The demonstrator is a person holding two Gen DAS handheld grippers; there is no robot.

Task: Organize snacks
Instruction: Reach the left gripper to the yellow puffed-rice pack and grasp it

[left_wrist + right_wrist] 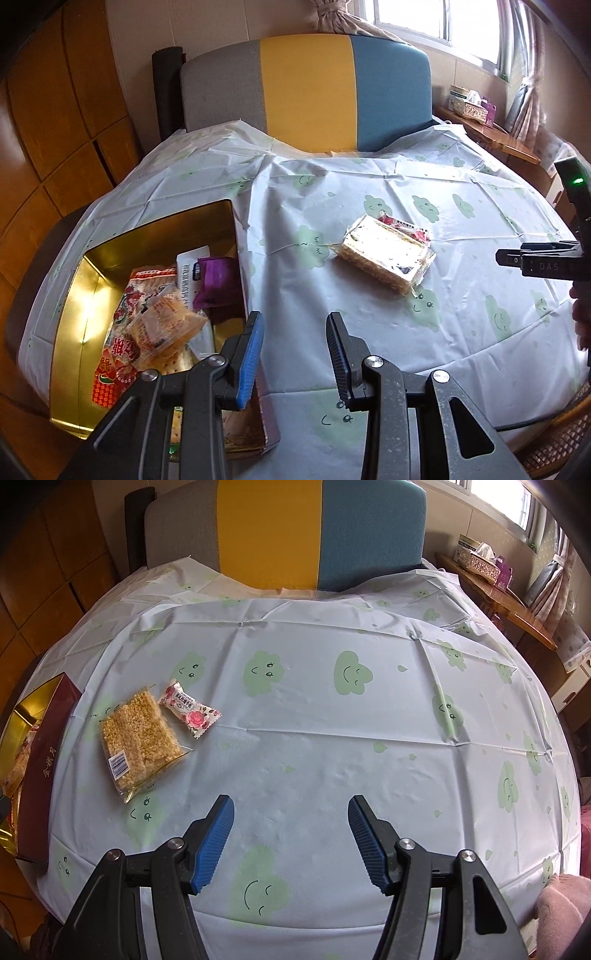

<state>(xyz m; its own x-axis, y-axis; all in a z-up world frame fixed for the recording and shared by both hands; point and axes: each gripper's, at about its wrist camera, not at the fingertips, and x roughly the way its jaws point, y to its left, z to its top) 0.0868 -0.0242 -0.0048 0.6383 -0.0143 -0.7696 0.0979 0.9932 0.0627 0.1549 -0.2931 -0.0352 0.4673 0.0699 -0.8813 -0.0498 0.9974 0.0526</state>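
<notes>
A gold-lined box (pixel 70 332) with a dark red outside (pixel 44 746) sits at the table's left and holds several wrapped snacks (pixel 155 317). A clear pack of puffed-rice cake (pixel 384 258) (pixel 138 744) lies on the tablecloth with a small rose-print candy (pixel 404 227) (pixel 190 709) beside it. My left gripper (pixel 295 332) is open and empty, over the box's right wall. My right gripper (pixel 291 812) is open and empty above bare cloth, right of the two snacks; it also shows at the right edge of the left wrist view (pixel 535 258).
The table wears a pale cloth with green cloud faces (pixel 332 709). A grey, yellow and blue chair back (pixel 306 96) stands at the far side. A wooden side table with a tissue box (pixel 476 557) is at the back right.
</notes>
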